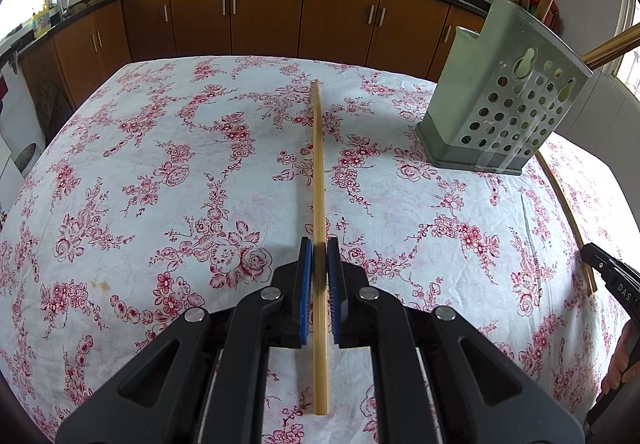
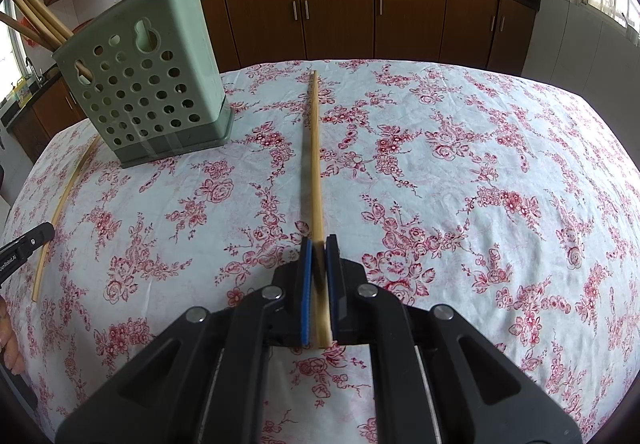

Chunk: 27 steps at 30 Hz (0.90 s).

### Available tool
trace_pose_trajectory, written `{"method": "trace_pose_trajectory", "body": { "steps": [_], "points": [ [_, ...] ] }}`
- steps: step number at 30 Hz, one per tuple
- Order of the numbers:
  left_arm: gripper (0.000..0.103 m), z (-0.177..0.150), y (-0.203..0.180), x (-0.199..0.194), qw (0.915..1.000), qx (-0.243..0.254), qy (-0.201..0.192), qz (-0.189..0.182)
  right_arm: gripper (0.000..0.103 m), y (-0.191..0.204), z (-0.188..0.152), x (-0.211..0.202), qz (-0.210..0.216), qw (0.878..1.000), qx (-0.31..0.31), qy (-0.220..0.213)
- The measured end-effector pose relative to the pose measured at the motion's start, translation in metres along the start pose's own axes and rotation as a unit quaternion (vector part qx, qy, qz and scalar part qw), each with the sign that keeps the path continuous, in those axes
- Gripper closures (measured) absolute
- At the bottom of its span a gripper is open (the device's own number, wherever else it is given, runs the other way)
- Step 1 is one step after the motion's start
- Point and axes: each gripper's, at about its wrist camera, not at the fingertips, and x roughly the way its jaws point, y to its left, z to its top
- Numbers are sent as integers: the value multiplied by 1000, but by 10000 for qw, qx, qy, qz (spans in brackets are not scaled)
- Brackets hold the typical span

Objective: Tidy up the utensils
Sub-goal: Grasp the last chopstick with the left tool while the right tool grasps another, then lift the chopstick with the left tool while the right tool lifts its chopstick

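Two handheld grippers each clamp a single bamboo chopstick over a table draped in a red-flowered tablecloth (image 1: 160, 164). Seen from the left wrist, the left gripper (image 1: 319, 244) has its blue-padded jaws drawn narrow on the left chopstick (image 1: 319, 164), which runs straight away toward the far edge and pokes out behind the pads on the near side, so the hold sits toward its near end. To the right stands the pale green perforated utensil holder (image 1: 504, 104), upright on the cloth with other sticks already leaning out of its top; farther right, part of the other gripper and its stick show at the frame's edge. Seen from the right wrist, the right gripper (image 2: 319, 242) is likewise closed tight on the right chopstick (image 2: 315, 164), gripped close to its near end, with the holder (image 2: 152, 84) at far left. Each stick looks light, stiff and smooth, likely to pivot or slide between the pads when held so near one end; a hold closer to the middle would probably steady the tip for dropping into the holder's opening.
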Motion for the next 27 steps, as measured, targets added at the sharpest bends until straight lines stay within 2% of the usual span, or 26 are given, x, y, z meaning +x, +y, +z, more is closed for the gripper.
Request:
{"method": "trace_pose_trajectory", "body": {
  "steps": [8, 15, 27],
  "points": [
    [94, -1, -1, 0, 10000, 25, -1, 22, 94, 7, 0, -1, -219, 9996, -200, 3],
    [94, -6, -6, -4, 9997, 217, 20, 94, 93, 6, 0, -4, -237, 9995, -205, 26],
    [95, -16, -6, -13, 9996, 248, 13, 126, 95, 3, -6, -10, -109, 9998, -136, 36]
  ]
}}
